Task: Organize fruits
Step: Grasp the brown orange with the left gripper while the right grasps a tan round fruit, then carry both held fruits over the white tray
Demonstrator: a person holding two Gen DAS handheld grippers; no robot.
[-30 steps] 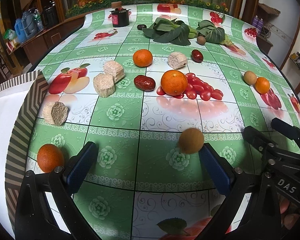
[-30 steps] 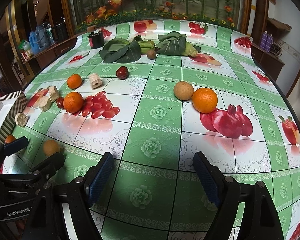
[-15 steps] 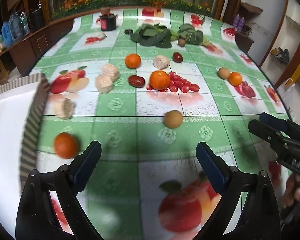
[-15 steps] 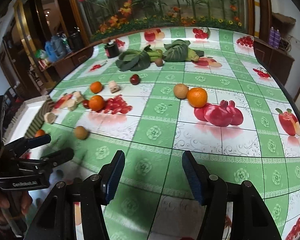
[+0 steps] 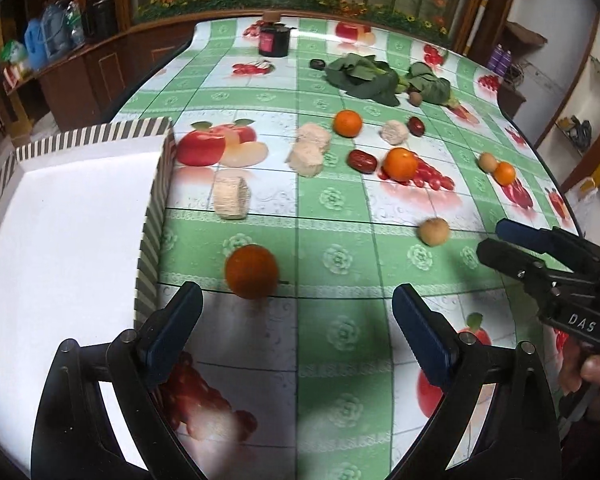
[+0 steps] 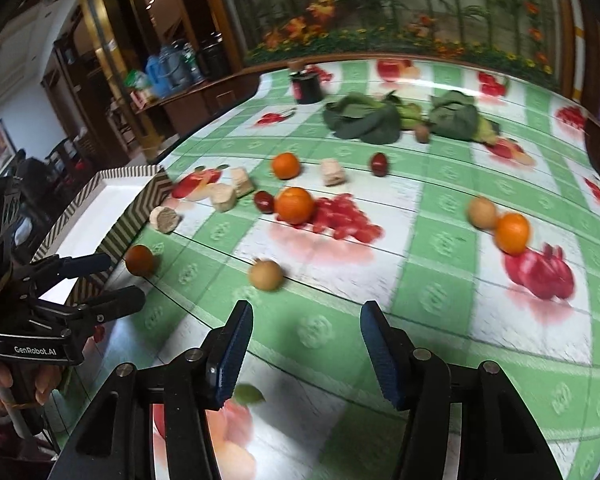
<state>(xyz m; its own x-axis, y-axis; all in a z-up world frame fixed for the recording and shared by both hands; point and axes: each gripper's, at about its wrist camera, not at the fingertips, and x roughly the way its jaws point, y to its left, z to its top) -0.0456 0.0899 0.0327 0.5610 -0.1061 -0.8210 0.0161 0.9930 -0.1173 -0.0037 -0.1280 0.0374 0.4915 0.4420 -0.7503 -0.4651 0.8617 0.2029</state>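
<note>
Surface [image 5: 340, 264] w/ green-white fruit-print cloth fills both views. White tray [image 5: 60, 248] w/ striped rim sits at its left edge, nothing visible in it. Leafy greens [image 5: 364, 78] lie far back, dark jar [image 5: 274, 40] behind them. Left claw [image 5: 296, 324] hangs over the near surface, jaws wide apart, nothing between them; one orange [image 5: 252, 266] lies just ahead of its left finger, beside the tray wall. Right claw [image 6: 306, 344] is about half open and closing, nothing between the jaws; a tan round fruit [image 6: 265, 275] lies just ahead of it. Mid-surface: 2nd orange [image 5: 400, 164] on printed cherries, 3rd orange [image 5: 348, 123] further back, 4th [image 5: 504, 173] touching another tan fruit [image 5: 487, 161] at right. Pale cut chunks [image 5: 310, 148] and red dates [image 5: 362, 161] lie scattered btw them.
</note>
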